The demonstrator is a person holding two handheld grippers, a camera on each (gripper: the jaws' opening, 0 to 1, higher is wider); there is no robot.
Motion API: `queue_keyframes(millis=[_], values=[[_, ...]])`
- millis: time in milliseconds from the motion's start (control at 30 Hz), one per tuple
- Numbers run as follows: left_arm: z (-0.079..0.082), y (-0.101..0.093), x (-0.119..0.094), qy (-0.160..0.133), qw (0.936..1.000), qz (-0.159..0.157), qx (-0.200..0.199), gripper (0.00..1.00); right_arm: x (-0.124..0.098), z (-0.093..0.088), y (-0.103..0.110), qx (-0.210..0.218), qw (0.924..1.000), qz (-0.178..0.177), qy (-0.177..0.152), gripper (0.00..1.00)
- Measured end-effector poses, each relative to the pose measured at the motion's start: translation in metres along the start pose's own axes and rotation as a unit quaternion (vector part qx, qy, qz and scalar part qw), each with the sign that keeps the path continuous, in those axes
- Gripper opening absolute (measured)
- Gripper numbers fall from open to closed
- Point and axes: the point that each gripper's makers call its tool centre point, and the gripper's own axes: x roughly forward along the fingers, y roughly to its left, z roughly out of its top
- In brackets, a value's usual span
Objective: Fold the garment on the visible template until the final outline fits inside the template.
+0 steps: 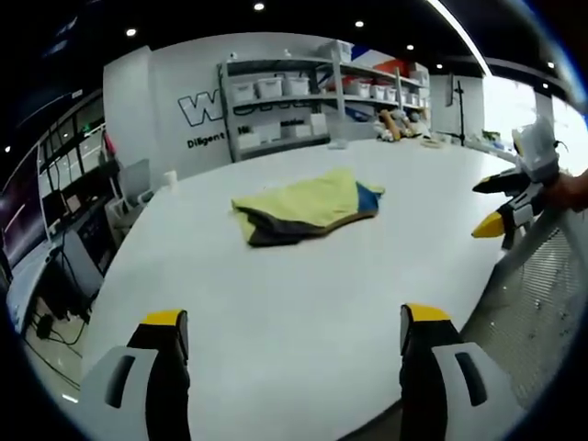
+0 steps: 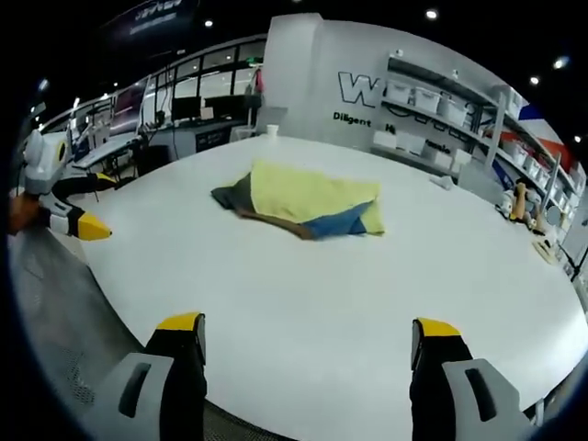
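Both claws, left [image 1: 292, 333] and right [image 2: 309, 341], gape empty over the white bench [image 1: 303, 303]; crumpled yellow garment [image 1: 306, 208] lies mid-bench, shelving [image 1: 303, 101] behind.

garment [image 1: 308, 209] mid-table [image 1: 276, 312]; shelves [image 1: 312, 101] behind.

Each gripper has 2 black jaws with yellow tips and grey-white housings with dark slots, the left gripper [image 1: 292, 333] at the bottom of the left gripper view, the right gripper [image 2: 308, 342] likewise in its own.
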Motion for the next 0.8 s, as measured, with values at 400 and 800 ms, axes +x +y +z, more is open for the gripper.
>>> queue_keyframes(millis=[400, 800], values=[[-0.002, 0.006, 0.001, 0.008, 0.9999, 0.013, 0.000, 0.94, 0.001, 0.005, 0.013, 0.013, 0.9991, 0.038, -0.016, 0.90], [0.001, 0.006, -0.002, -0.002, 0.9998, 0.017, -0.004, 0.96, 0.000, 0.011, 0.020, 0.023, 0.9975, 0.058, -0.032, 0.90]])
